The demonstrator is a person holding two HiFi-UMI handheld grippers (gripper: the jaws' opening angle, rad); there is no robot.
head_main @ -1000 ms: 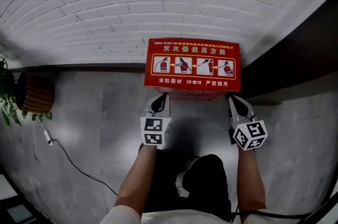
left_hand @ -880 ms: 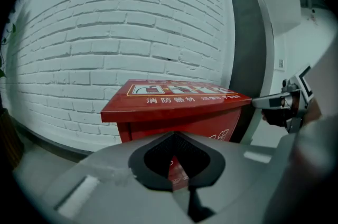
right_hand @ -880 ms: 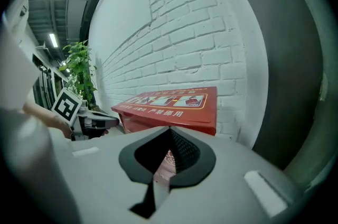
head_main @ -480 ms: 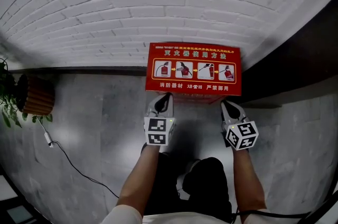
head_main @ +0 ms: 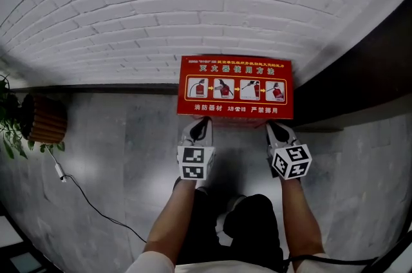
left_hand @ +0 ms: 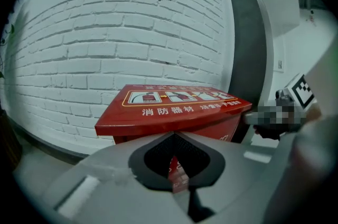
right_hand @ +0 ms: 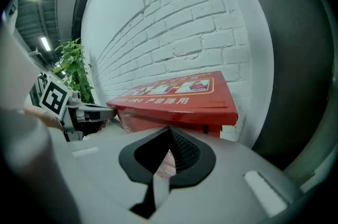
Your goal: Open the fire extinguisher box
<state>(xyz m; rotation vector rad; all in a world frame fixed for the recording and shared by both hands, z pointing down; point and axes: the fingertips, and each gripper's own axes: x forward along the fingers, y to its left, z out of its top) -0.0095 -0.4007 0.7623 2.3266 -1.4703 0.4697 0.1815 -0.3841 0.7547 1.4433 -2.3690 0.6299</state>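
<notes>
Red, with its lid down, the fire extinguisher box (head_main: 235,88) sits on the grey floor (head_main: 116,136) against the white brick wall (head_main: 193,8), straight ahead of you. Your left gripper (head_main: 201,125) points at the box's front near its left corner and your right gripper (head_main: 275,130) near its right corner, both tips just beside it. Each claw is pinched narrow, pads all but meeting, holding nothing. A potted plant (head_main: 35,118) stands well off to your left

One box (head_main: 235,87), two tools (head_main: 201,125) (head_main: 277,130), one plant (head_main: 9,127)
</notes>
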